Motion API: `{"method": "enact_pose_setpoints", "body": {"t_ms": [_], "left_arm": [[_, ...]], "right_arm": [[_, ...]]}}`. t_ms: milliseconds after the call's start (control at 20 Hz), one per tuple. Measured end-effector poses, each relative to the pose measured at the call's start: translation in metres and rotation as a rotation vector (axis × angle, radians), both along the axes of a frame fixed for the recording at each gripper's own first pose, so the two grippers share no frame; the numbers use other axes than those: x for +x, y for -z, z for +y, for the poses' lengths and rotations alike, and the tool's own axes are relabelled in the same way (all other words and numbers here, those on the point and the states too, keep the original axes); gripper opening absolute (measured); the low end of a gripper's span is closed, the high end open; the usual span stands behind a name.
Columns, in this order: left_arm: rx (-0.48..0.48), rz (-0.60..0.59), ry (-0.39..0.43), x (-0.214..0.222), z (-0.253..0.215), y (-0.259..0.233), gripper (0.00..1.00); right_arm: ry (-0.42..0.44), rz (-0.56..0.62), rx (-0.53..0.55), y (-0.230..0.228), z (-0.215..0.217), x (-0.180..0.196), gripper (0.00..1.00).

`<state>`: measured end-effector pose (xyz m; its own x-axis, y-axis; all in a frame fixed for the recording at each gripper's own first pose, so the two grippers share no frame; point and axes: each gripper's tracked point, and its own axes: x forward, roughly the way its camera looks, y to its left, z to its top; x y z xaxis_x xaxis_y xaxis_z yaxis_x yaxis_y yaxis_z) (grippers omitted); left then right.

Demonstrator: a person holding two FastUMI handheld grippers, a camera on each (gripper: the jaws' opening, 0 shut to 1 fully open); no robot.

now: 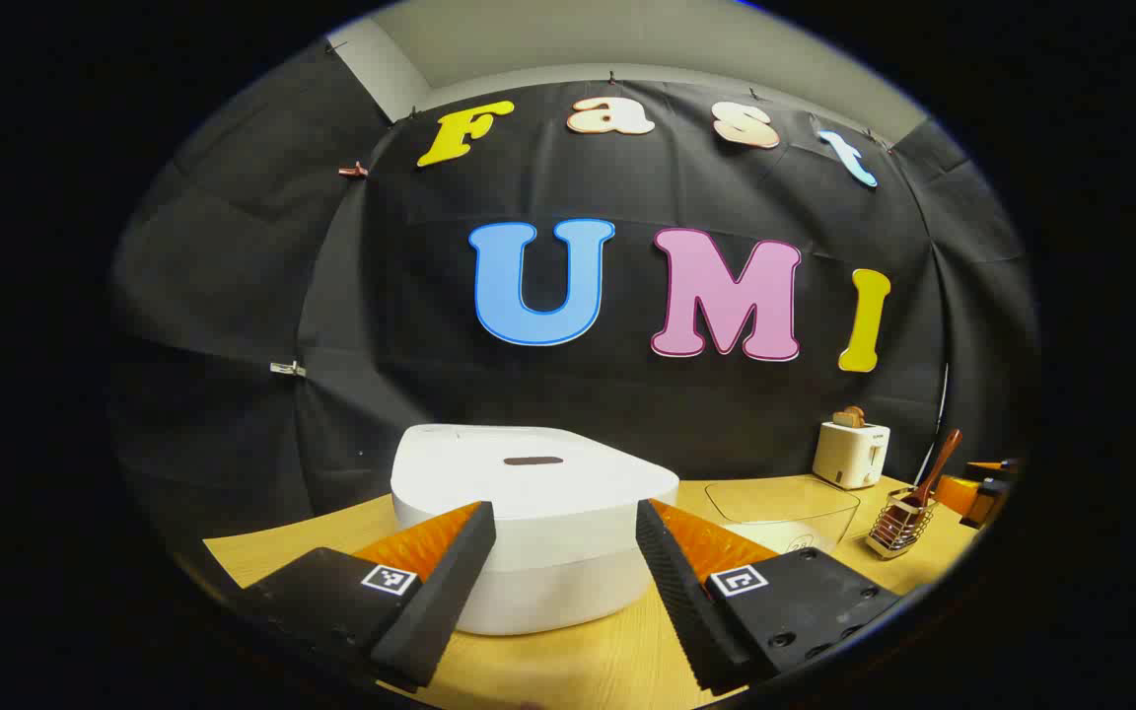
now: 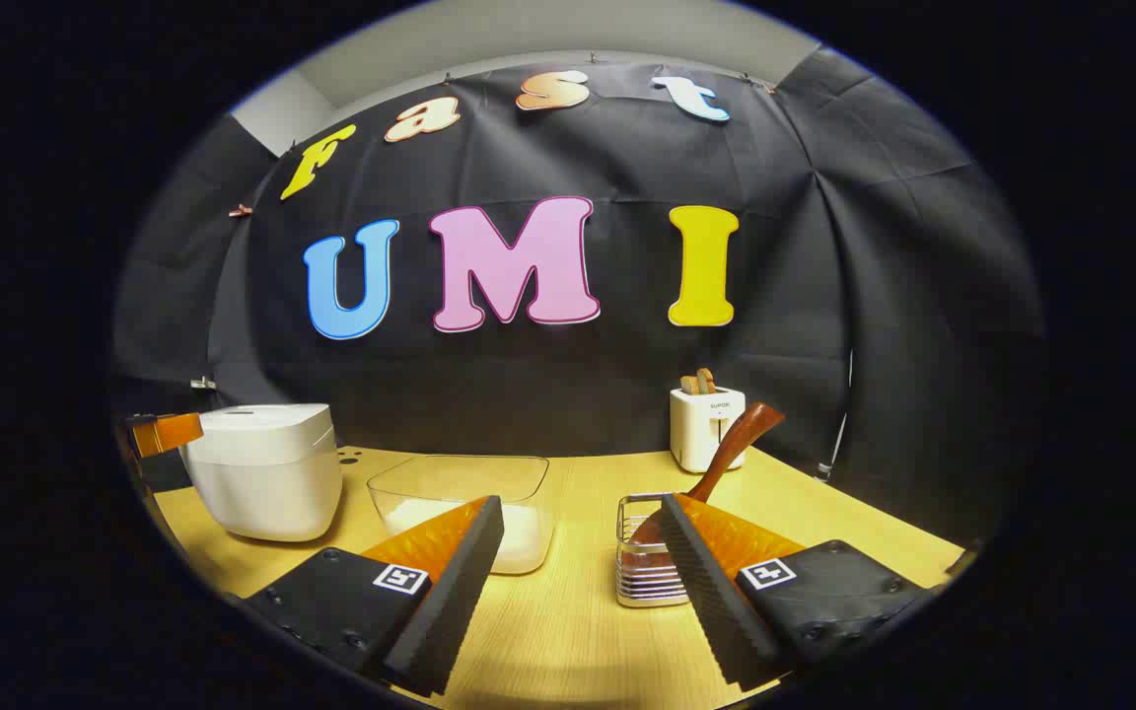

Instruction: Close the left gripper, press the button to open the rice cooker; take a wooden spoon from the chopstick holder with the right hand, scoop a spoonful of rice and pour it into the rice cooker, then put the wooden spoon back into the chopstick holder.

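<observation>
1. Toaster (image 2: 707, 427): white, standing upright at the far edge of the table (image 2: 568, 611), close against the black cloth wall (image 2: 874, 325). In the left gripper view it sits at the far right (image 1: 851, 453).
2. Toast (image 2: 697, 383): two brown slices protruding from the top slots of the toaster.
3. Table: light wood-grain surface; two small dark holes (image 2: 349, 457) sit near its far left edge.
4. Cloth wall: black, creased, fastened with clips (image 1: 287, 369) along its left side.
5. Cable (image 2: 842, 414): thin, pale, hanging down the cloth wall right of the toaster.
6. Upper wall (image 1: 627, 39): plain, pale, above the cloth.
</observation>
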<state>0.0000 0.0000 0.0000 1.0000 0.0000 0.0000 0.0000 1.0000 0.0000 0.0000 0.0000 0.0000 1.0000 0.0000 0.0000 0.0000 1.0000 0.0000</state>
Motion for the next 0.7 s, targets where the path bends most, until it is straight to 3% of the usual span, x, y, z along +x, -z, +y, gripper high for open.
{"method": "enact_pose_setpoints", "body": {"t_ms": [700], "left_arm": [[-0.001, 0.017, 0.013, 0.007, -0.007, 0.000, 0.92]], "right_arm": [[0.014, 0.013, 0.039, 0.005, -0.007, 0.001, 0.98]]}}
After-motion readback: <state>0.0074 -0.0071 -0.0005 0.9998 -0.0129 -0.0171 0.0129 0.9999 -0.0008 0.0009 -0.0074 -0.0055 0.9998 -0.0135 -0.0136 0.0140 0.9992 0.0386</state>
